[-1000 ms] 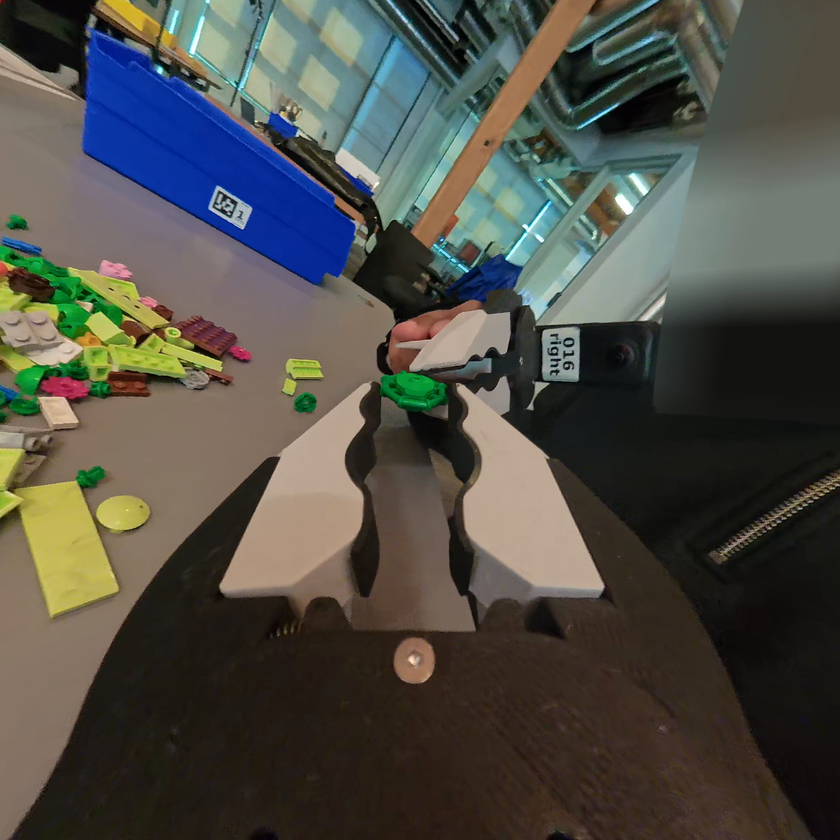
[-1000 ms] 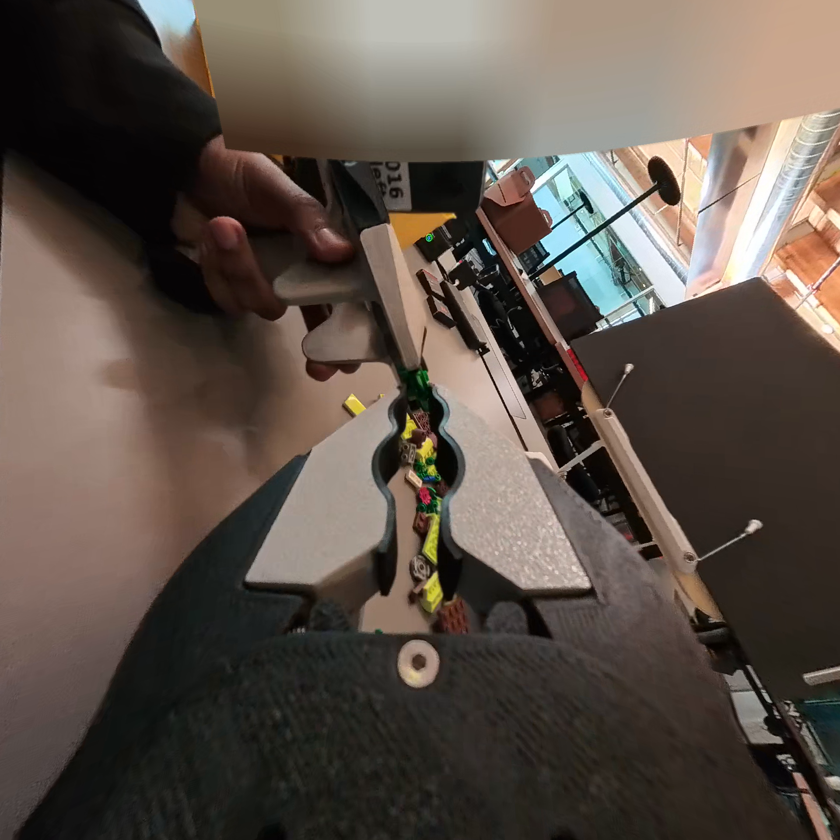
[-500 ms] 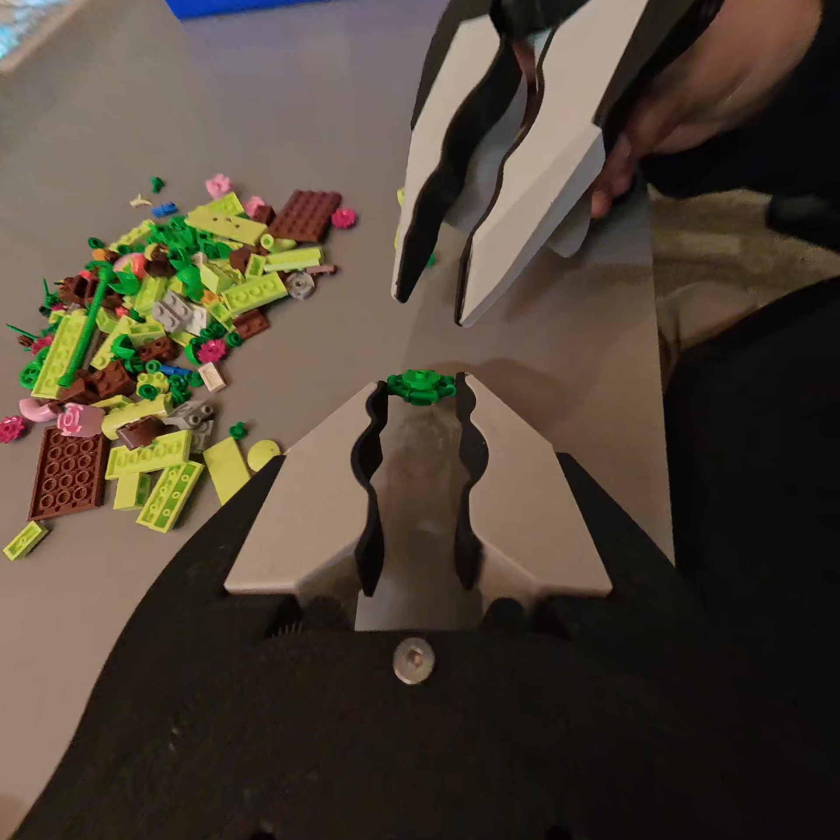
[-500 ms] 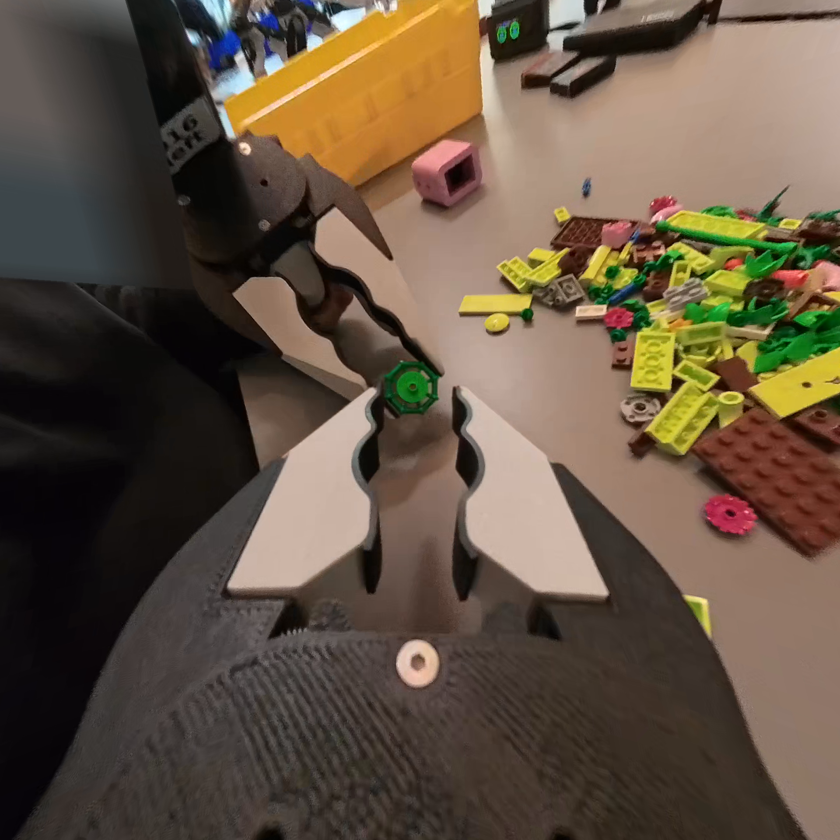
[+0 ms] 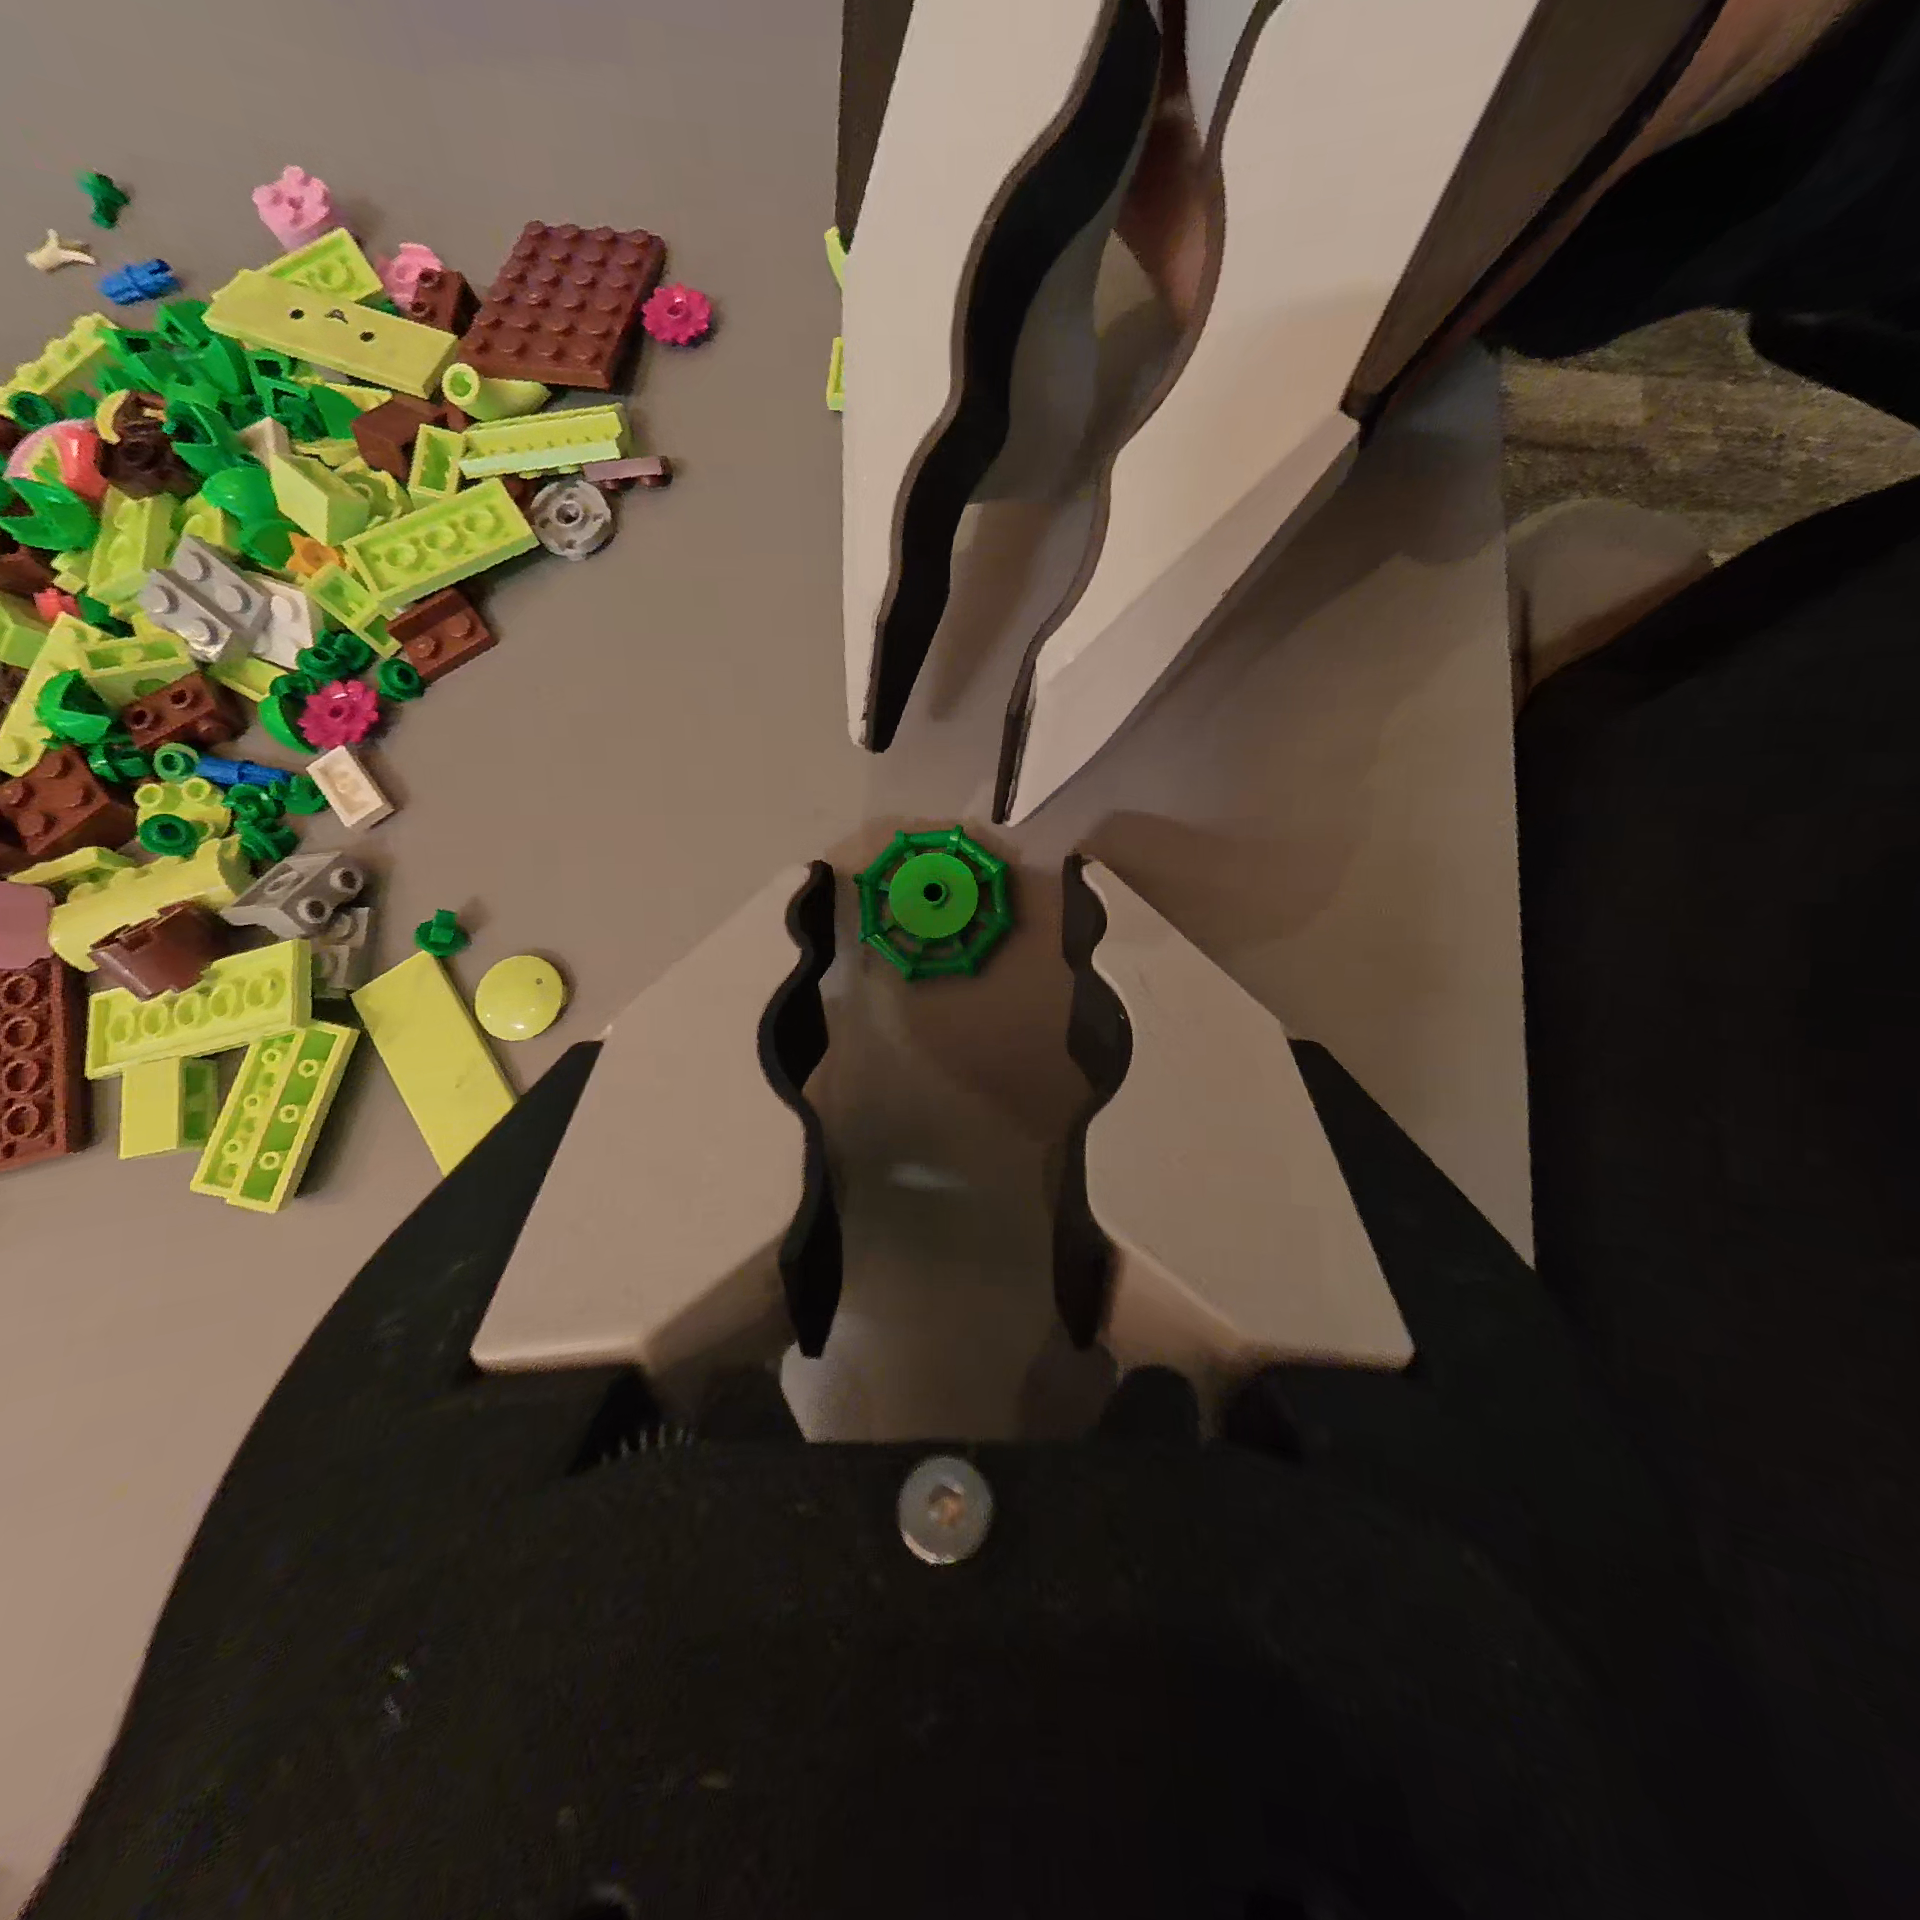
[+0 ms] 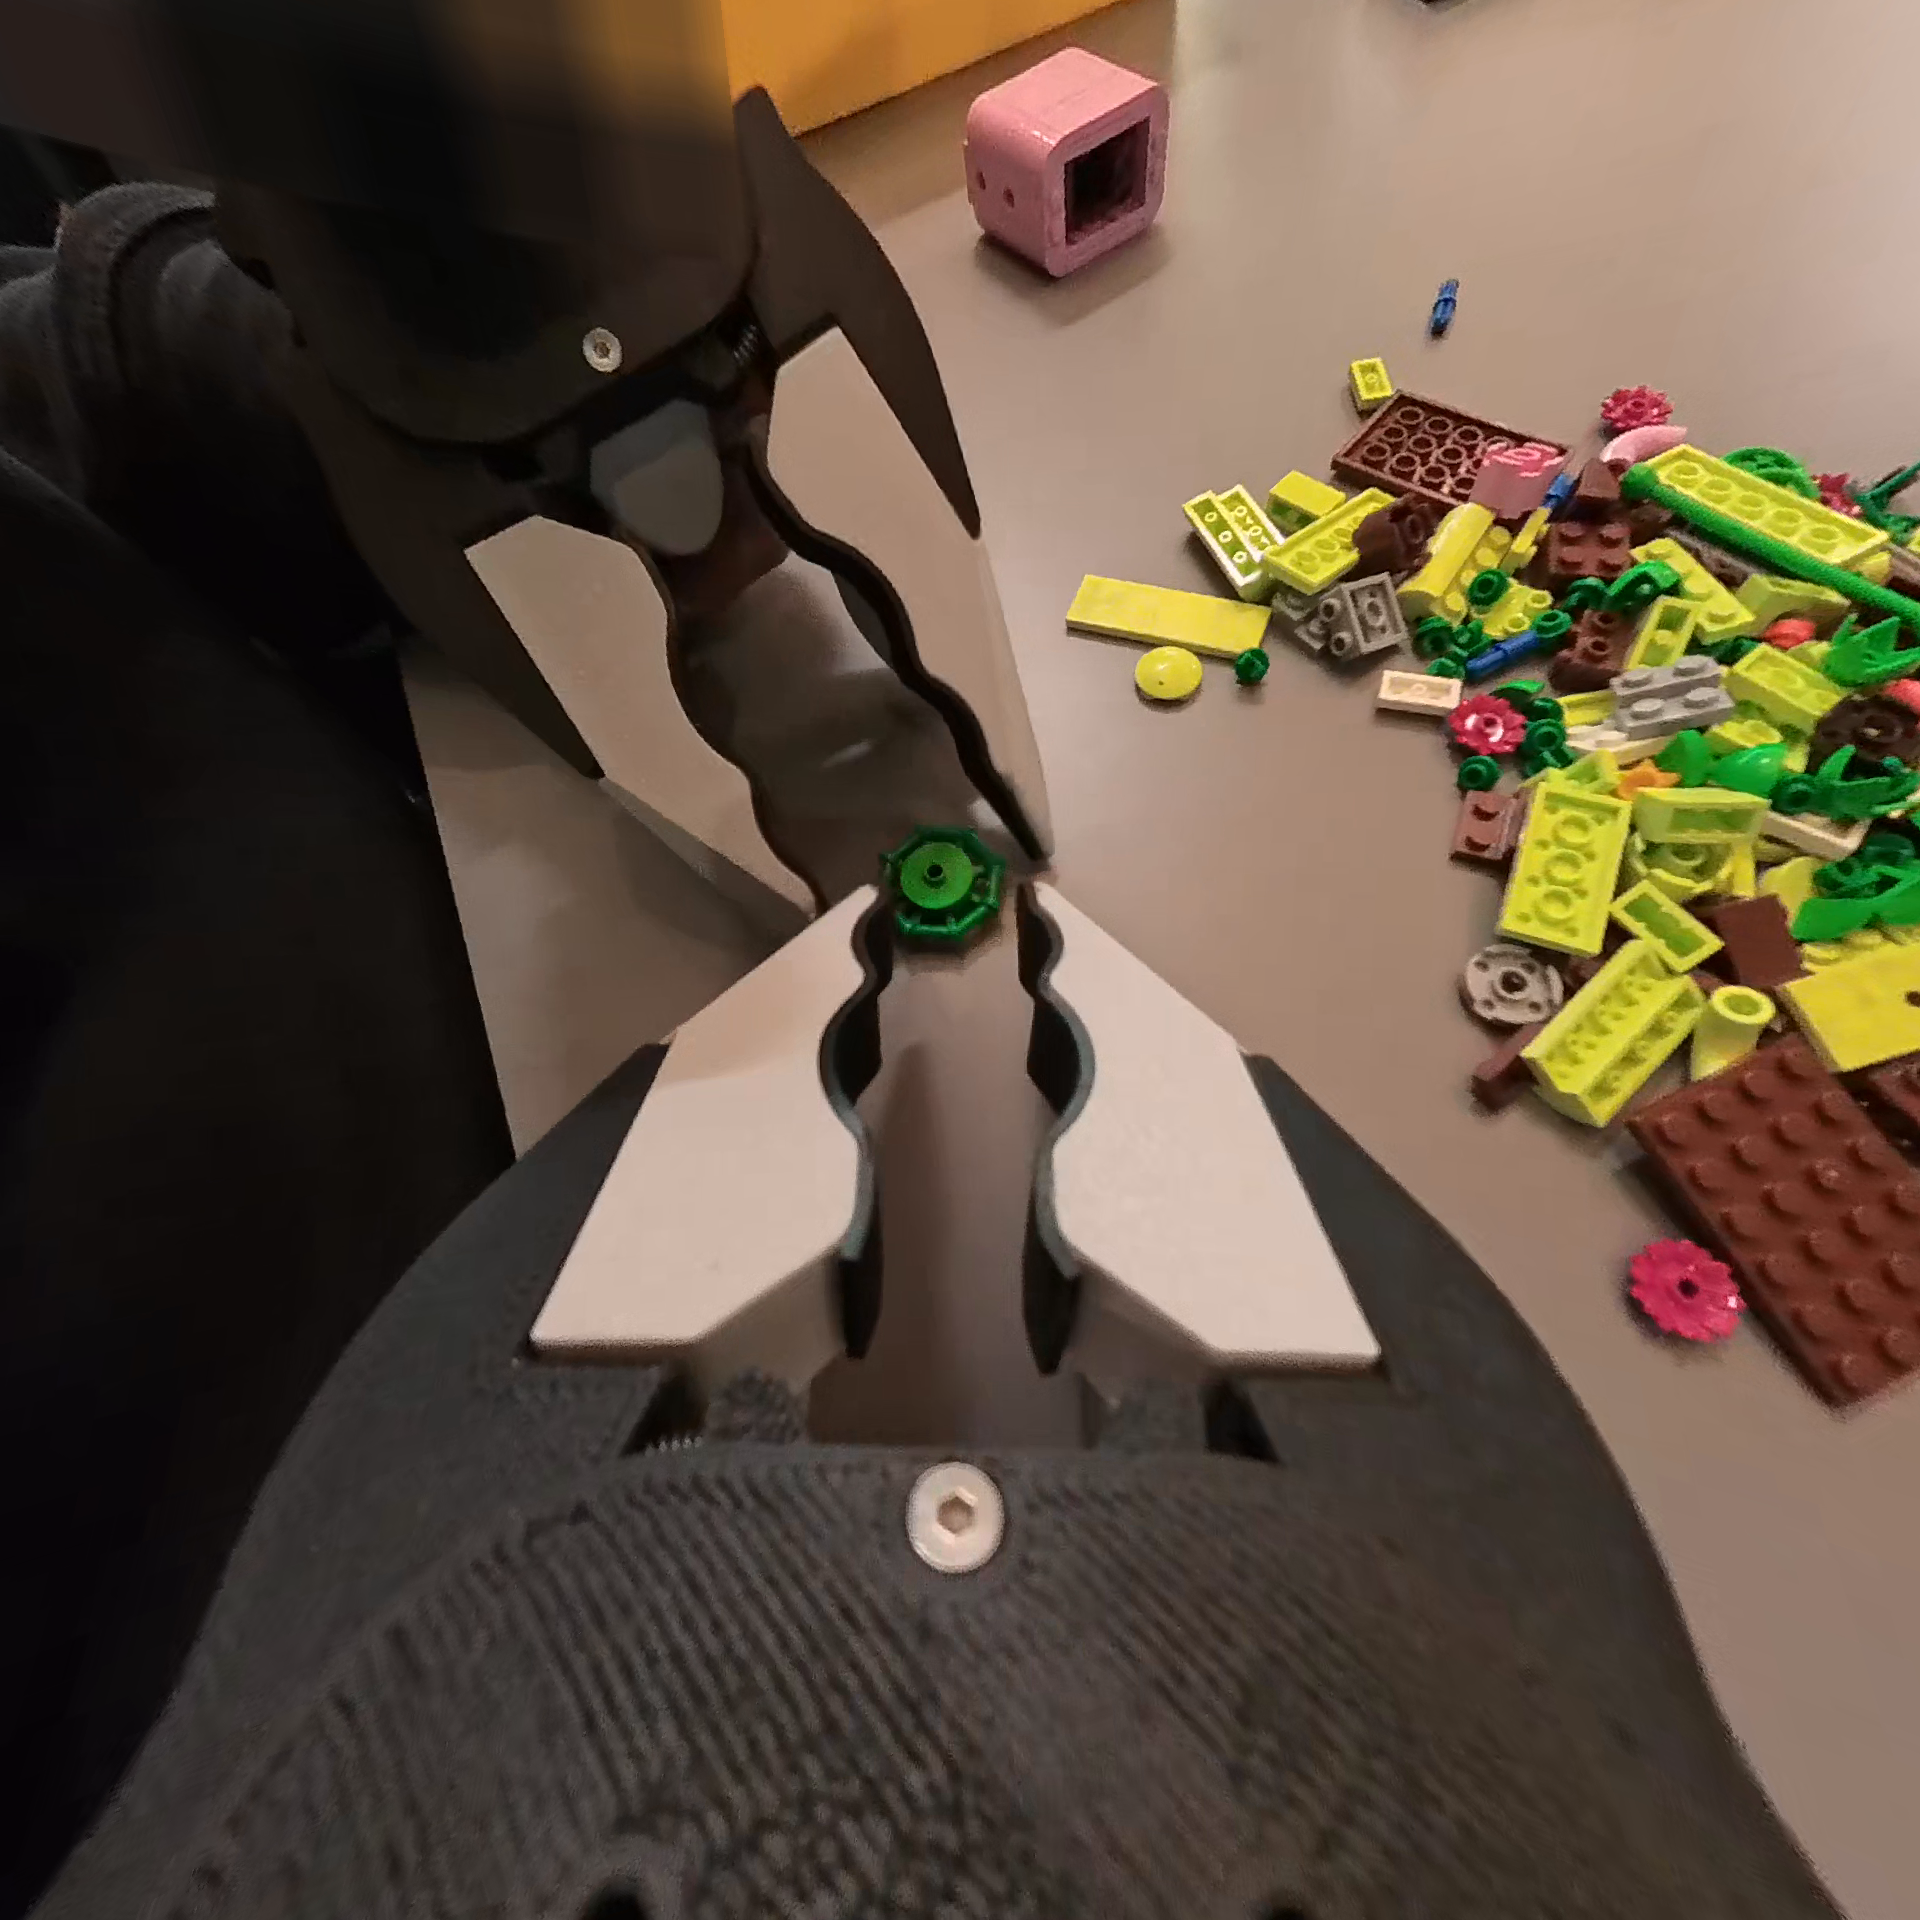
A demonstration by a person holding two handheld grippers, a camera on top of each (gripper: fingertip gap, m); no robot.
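Now | both grippers [image 5: 945, 868] [image 6: 940, 899] parted | green wheel piece [image 5: 933, 902] between them

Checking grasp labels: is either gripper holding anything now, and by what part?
Nothing held. Green wheel piece lies free between tips of the open left gripper; right gripper also open, empty.

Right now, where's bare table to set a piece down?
Bare grey table lies between the pink cube and the brick pile. The pile is crowded; both grippers meet tip to tip around the green round piece.
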